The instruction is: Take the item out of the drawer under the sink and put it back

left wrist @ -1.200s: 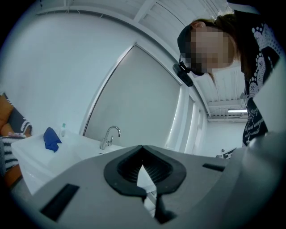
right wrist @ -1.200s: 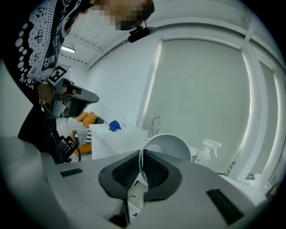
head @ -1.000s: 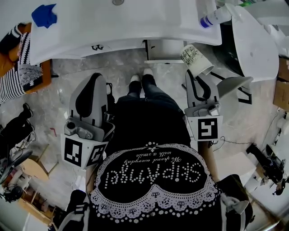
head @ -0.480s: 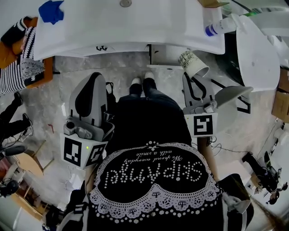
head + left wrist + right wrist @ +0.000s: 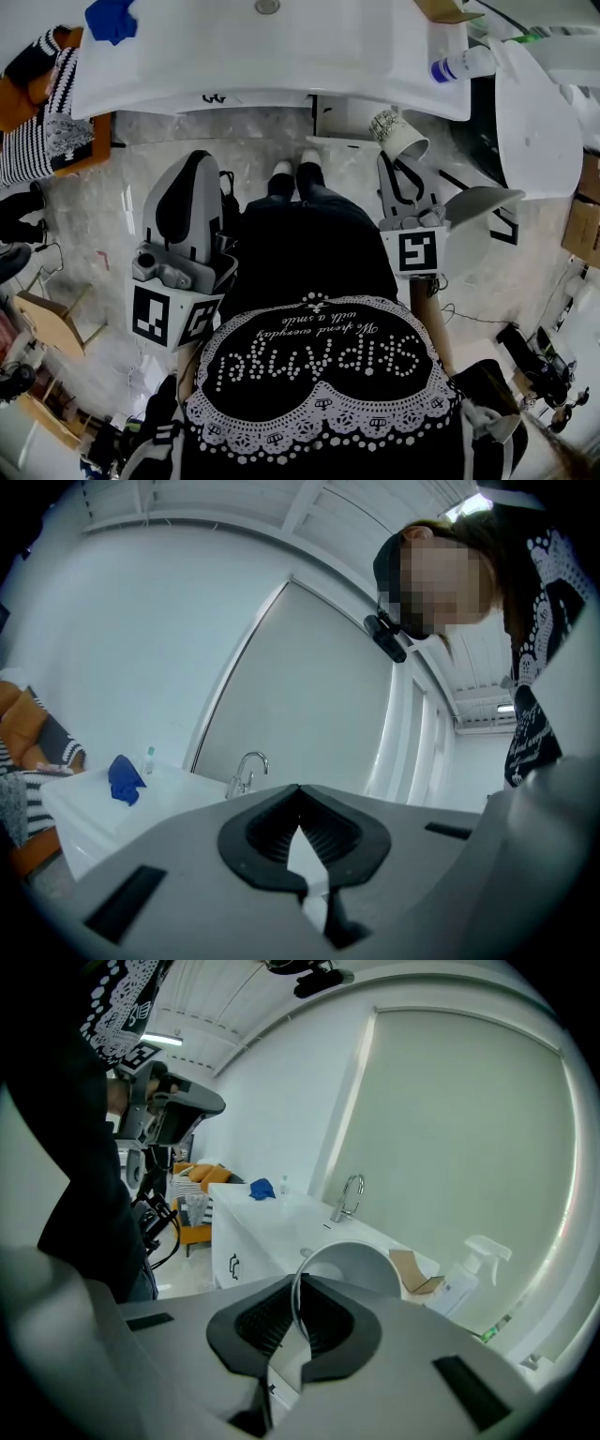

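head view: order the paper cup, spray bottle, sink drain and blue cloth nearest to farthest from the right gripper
1. paper cup: held by its rim in the right gripper.
2. spray bottle: at the right end of the counter.
3. sink drain: middle of the counter, at the top edge.
4. blue cloth: far left corner.

Bright even light, fisheye-bent edges.

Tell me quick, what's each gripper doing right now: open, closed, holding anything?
Left gripper: closed, nothing between the jaws.
Right gripper: closed on the rim of the printed paper cup.
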`<state>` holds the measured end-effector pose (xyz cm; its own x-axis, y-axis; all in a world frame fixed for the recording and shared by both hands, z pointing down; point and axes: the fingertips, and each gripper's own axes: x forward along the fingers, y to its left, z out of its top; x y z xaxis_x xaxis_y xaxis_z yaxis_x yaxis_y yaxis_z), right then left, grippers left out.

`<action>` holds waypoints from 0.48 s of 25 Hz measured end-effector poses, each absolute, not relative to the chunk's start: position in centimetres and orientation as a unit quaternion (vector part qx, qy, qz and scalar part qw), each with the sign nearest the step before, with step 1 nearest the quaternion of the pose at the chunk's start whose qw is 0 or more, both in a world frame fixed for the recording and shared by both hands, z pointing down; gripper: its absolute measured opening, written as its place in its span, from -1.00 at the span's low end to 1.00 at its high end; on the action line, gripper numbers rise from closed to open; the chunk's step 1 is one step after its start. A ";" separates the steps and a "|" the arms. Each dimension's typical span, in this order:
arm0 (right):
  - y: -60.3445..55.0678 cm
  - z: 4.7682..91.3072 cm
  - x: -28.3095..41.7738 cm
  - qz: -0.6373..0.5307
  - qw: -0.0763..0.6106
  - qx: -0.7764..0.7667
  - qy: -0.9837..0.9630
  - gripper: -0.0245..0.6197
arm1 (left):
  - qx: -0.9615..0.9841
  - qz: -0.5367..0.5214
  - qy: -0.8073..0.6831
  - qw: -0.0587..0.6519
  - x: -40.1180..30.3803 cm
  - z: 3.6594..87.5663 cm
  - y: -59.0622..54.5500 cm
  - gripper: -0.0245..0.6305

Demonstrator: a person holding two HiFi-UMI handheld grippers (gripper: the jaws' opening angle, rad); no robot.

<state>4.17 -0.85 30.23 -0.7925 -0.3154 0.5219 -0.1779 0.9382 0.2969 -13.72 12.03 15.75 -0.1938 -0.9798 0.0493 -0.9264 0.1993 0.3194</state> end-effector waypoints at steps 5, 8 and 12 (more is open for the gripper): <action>-1.7 31.4 4.5 -0.103 0.295 0.126 -0.941 -0.84 | 0.617 -0.099 -0.768 0.138 -13.3 16.7 12.0 -0.91; -2.0 31.8 4.5 -0.103 0.297 0.119 -0.942 -0.84 | 0.613 -0.099 -0.772 0.137 -13.2 16.6 11.9 -0.91; -2.8 32.5 4.9 -0.098 0.300 0.113 -0.942 -0.84 | 0.605 -0.106 -0.778 0.132 -12.9 16.4 10.8 -0.91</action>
<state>4.90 -2.81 32.47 -0.7943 -0.2723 0.5431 -0.1542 0.9550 0.2533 -12.93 10.84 16.40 -0.2324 -0.9696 0.0770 -0.9138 0.2448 0.3240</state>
